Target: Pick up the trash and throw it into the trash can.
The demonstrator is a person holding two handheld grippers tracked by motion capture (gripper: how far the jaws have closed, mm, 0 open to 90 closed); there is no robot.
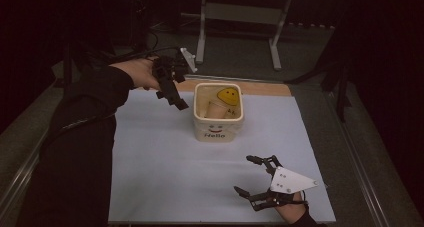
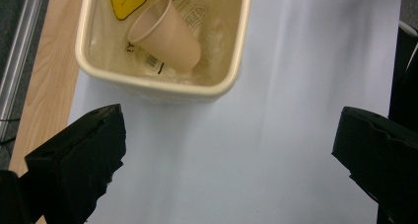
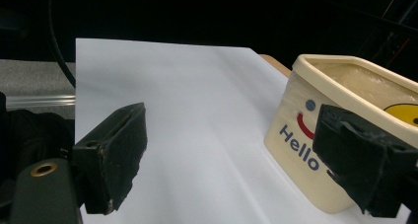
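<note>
Paper cup point(image 2: 166, 34) lies tipped inside cream bin point(image 1: 239, 121) at mat centre; likely light, thin-walled, crushable; grip gently near rim; left gripper point(image 1: 170, 87) above bin's left, jaws apart, empty; right gripper point(image 1: 255, 179) near front, jaws apart.

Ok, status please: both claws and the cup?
Both claws open, empty: left claw, right claw. Paper cup lying inside Hello bin. Nothing blocking.

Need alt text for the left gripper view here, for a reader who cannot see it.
A tan paper cup lies on its side inside a cream bin lined with clear plastic, on a white sheet. The left gripper hangs open above, empty.
</note>
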